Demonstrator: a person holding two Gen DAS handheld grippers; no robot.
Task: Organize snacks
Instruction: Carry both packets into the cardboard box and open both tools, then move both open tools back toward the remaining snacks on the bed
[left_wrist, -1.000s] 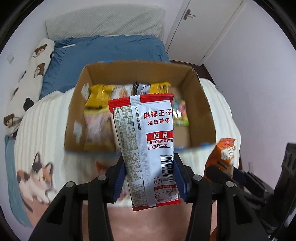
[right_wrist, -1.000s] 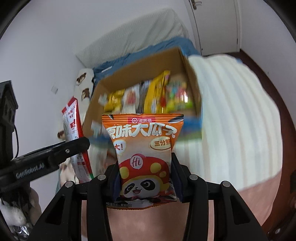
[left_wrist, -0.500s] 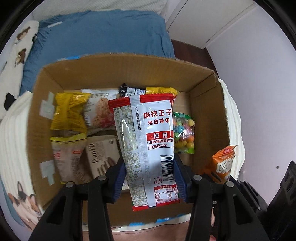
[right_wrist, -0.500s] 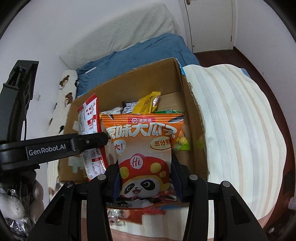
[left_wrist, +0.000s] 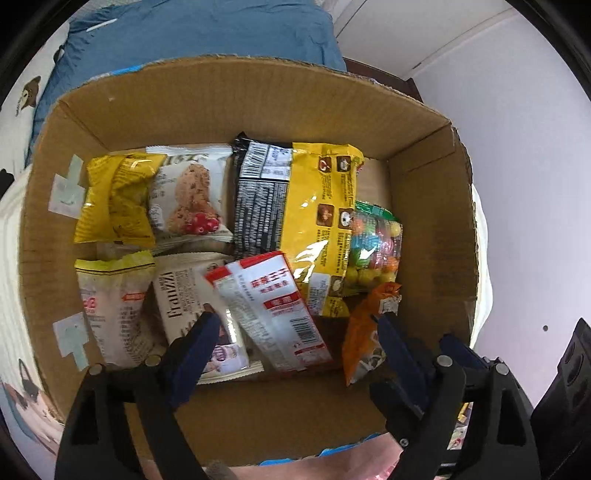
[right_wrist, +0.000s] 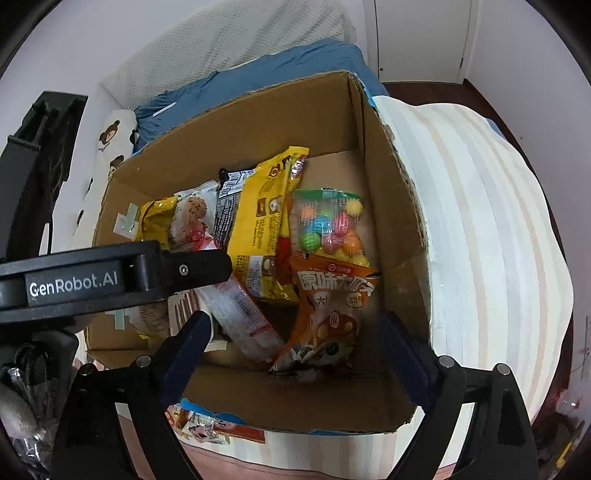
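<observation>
Snacks fill a cardboard box (left_wrist: 255, 99) on a striped bedspread (right_wrist: 480, 221): the red-and-white spicy strip packet (left_wrist: 273, 310) and the orange sunflower seed bag (right_wrist: 332, 314) lie loose inside, near the front wall. Both the left gripper (left_wrist: 295, 325) and the right gripper (right_wrist: 295, 325) hover above with jaws spread wide, holding nothing. Only the left wrist view shows the Franzzi wafer pack (left_wrist: 184, 295); only the right wrist view shows loose wrappers (right_wrist: 199, 428) outside the box's near edge. A blue pillow (right_wrist: 258, 74) and white door (right_wrist: 417, 37) sit beyond.
</observation>
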